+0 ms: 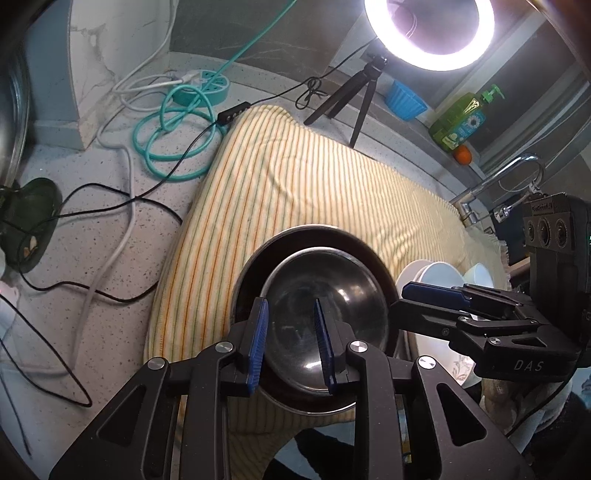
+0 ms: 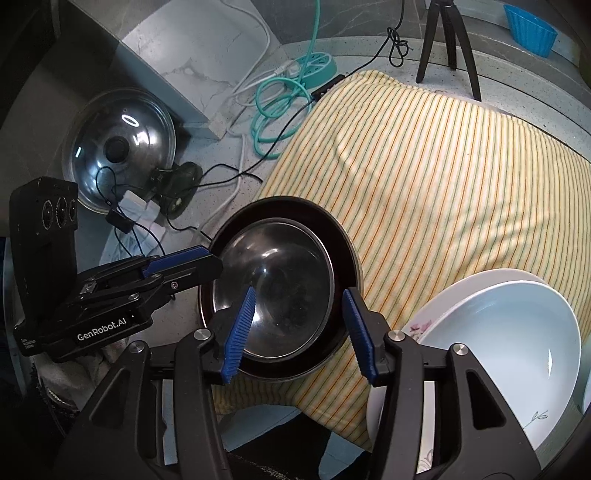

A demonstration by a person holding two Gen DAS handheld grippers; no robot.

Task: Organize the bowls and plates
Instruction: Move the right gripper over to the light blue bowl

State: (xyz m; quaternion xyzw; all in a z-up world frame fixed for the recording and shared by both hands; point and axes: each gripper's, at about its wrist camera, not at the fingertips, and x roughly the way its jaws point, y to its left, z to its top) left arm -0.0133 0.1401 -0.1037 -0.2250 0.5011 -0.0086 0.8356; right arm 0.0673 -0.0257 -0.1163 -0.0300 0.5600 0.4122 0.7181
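1. Grippers first: your left gripper (image 1: 291, 341) hangs over the near rim of the steel bowl (image 1: 317, 325), its blue pads a narrow gap apart with nothing pinched between them. Your right gripper (image 2: 299, 332) stands wider, its two pads straddling the near right part of the same bowl's rim without pressing on it.
2. Beneath both, the steel bowl sits nested upright inside a dark pan (image 2: 343, 243), whose rim rings it all round. The pair rests on the near left part of the striped cloth (image 2: 424, 177).
3. To your right, a white bowl (image 2: 517, 347) lies on a flowered white plate (image 2: 417, 328), at the near right edge of the cloth, close beside the pan but apart from it.
4. To your left, off the cloth, a glass lid (image 2: 118, 155) lies on the speckled counter (image 1: 110, 295), with black and white cables trailing around it.
5. Further back, a coiled teal cable (image 1: 173, 144) lies by a teal power strip (image 1: 207, 88).
6. Farthest, a ring light (image 1: 428, 29) stands on a small tripod (image 1: 351, 96), with a blue cup (image 1: 404, 99) and a green soap bottle (image 1: 461, 118) on the ledge near the tap (image 1: 498, 177).
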